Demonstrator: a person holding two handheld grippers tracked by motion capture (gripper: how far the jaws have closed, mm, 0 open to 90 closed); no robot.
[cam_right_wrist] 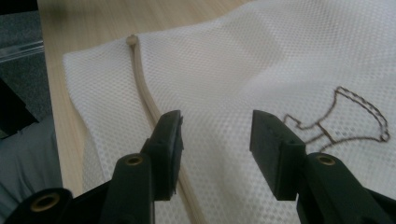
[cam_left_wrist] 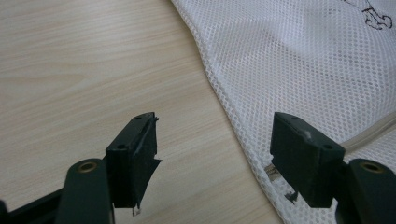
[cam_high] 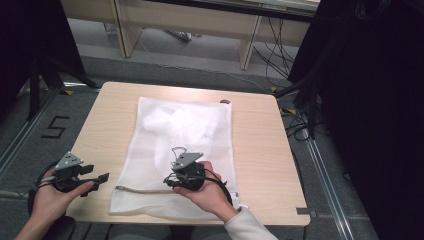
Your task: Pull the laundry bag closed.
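Right gripper (cam_right_wrist: 215, 156): jaws apart, nothing between them, poised over the mesh bag (cam_high: 180, 145) beside its zipper (cam_right_wrist: 144, 93), which I judge is my target. Left gripper (cam_left_wrist: 215, 163): jaws apart, empty, at the bag's near-left corner, ready to steady it. Bag lies flat mid-table (cam_high: 260, 145).

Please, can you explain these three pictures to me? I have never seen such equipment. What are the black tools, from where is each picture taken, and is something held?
A person sits at a wooden table holding a hand-operated clamp tool in each hand. The high view looks down from above: the left gripper is beside a white mesh bag, the right gripper over it. The other two pictures come from small cameras riding on each tool, looking along its two black jaws. The bag lies flat, with a beige zipper near its front edge and something white inside. Both pairs of jaws stand open; nothing is held.
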